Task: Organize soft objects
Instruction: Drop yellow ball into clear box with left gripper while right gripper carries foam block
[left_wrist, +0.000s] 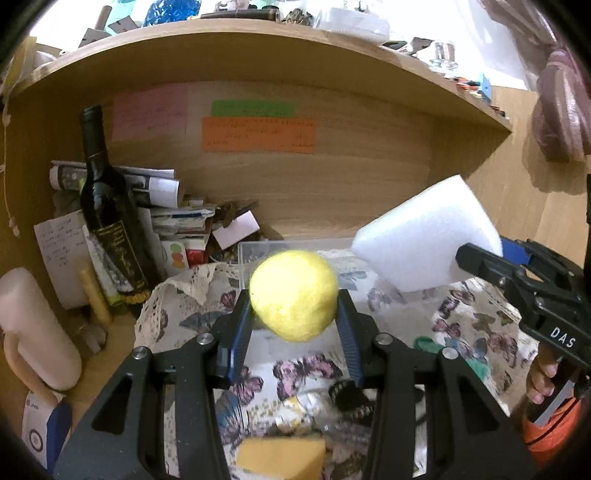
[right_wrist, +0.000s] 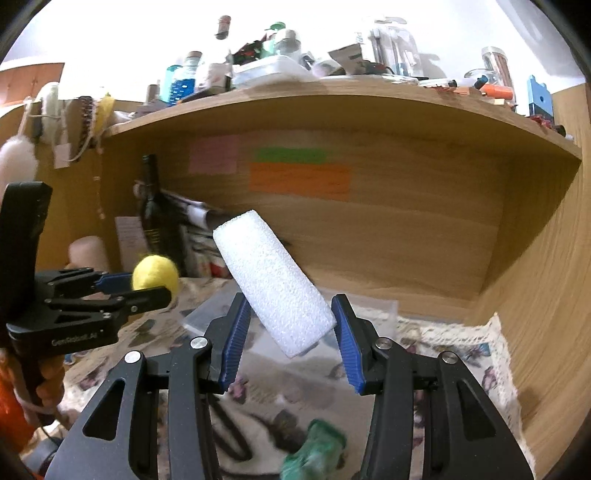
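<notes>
We've got the left gripper (left_wrist: 293, 314) clamped on a yellow ball (left_wrist: 294, 294), blue pads (left_wrist: 240, 332) pressing it from both sides, held up in the air above the butterfly-print cloth (left_wrist: 480, 321). Right gripper (right_wrist: 291, 328) has a white foam block (right_wrist: 273, 280) between its blue pads (right_wrist: 232, 343); block sits tilted, top end leaning left, lower end down btwn the fingers. The right pad touches its lower corner, left pad is close to its side, so we read it as gripped, w/ the block off the cloth. In the left wrist view the foam block (left_wrist: 424, 236) shows to the right of the ball, just beside it but apart. Behind the ball there's a clear plastic bin (left_wrist: 258, 251) on the cloth, near the back wall of the wooden shelf (left_wrist: 332, 177). On the cloth below the left gripper: an orange-yellow sponge (left_wrist: 280, 458) and a green item (left_wrist: 428, 345), blurred, can't tell what it is. Left side of the shelf has a dark wine bottle (left_wrist: 110, 221) standing upright, w/ papers (left_wrist: 155, 184) stacked behind it. Pink, green and orange notes (left_wrist: 258, 134) are stuck on the back wall.
</notes>
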